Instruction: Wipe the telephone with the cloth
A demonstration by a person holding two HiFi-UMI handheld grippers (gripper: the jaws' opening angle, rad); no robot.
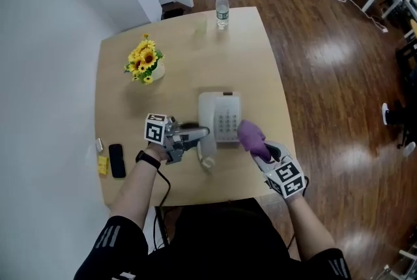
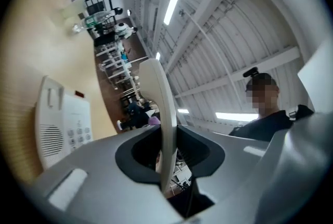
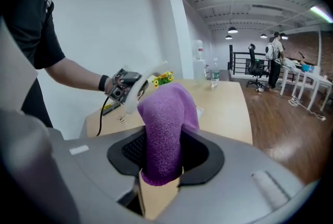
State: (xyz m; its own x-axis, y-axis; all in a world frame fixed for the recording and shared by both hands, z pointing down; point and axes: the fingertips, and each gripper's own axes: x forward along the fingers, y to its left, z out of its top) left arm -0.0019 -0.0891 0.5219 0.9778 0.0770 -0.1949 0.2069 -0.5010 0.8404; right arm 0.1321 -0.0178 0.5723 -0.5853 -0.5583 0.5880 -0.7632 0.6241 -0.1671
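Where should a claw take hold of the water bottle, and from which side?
Probably round the clear body of the water bottle, below the cap, coming level from the near side: it stands upright, alone, by the far edge of the table.

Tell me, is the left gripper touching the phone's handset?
Touching. The left gripper view shows the left gripper clamped shut on the handset.

One telephone point(image 1: 225, 117), one cloth point(image 1: 251, 136), one bottle point(image 1: 222, 10), one sunflower pot point(image 1: 146, 64), two tools: left tool point(image 1: 202, 134), right tool point(image 1: 266, 154).
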